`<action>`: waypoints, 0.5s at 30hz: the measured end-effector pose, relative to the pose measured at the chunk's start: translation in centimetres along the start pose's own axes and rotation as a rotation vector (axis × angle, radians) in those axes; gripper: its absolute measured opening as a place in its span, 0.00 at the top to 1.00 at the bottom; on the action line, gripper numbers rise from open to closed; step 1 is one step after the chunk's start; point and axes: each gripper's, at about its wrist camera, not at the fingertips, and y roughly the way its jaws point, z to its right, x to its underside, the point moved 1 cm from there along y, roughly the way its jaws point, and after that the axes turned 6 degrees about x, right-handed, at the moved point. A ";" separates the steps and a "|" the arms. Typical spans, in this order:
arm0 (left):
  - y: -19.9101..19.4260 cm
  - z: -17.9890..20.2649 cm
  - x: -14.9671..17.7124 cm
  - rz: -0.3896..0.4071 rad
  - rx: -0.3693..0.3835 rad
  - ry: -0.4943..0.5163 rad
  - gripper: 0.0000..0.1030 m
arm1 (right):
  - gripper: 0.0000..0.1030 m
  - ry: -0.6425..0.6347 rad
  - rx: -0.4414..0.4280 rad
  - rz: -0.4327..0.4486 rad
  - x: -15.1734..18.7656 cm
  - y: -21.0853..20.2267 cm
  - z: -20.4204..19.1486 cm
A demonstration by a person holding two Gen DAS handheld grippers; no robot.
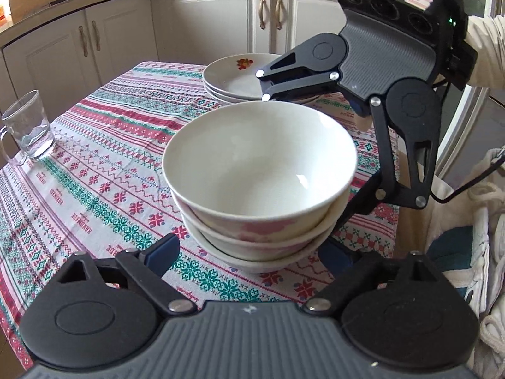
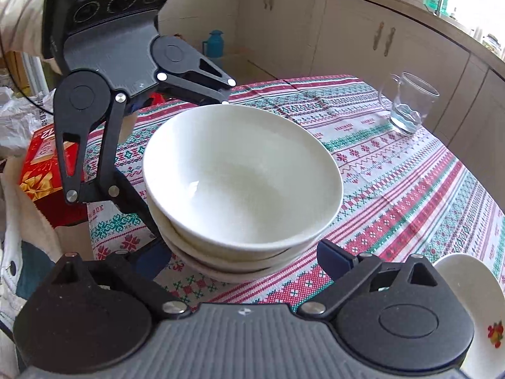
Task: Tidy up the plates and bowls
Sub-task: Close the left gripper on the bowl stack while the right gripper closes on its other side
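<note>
Three white bowls [image 1: 258,173] sit nested in a stack on the patterned tablecloth [image 1: 94,164]; the outer sides show pink marks. My left gripper [image 1: 249,252] is open and straddles the base of the stack, with a strip of cloth showing between its left pad and the lowest bowl. From the opposite side my right gripper [image 2: 243,257] is open around the same stack of bowls [image 2: 243,183], pads close to it on both sides. Each view shows the other gripper across the bowls: the right gripper [image 1: 312,151] and the left gripper [image 2: 186,158]. A stack of flower-printed plates [image 1: 233,79] lies behind.
A glass mug [image 1: 28,132] with a little water stands near the table's edge, also in the right wrist view [image 2: 407,107]. The plates [image 2: 473,300] lie close beside my right gripper. A red box [image 2: 44,164] and bags sit off the table. Cabinets [image 1: 221,25] line the walls.
</note>
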 end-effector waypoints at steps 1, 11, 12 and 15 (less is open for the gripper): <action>0.1 -0.2 0.0 0.000 0.013 0.006 0.09 | 0.04 -0.005 -0.008 -0.003 0.0 0.1 0.1; 0.8 -1.7 0.1 0.016 0.103 0.026 0.10 | 0.11 -0.011 -0.075 -0.021 -0.3 0.6 0.6; 0.7 -1.7 0.2 0.019 0.106 0.029 0.10 | 0.11 -0.013 -0.080 -0.023 -0.3 0.6 0.6; 0.8 -1.7 0.2 0.029 0.117 0.041 0.12 | 0.11 -0.017 -0.085 -0.031 -0.5 0.6 0.7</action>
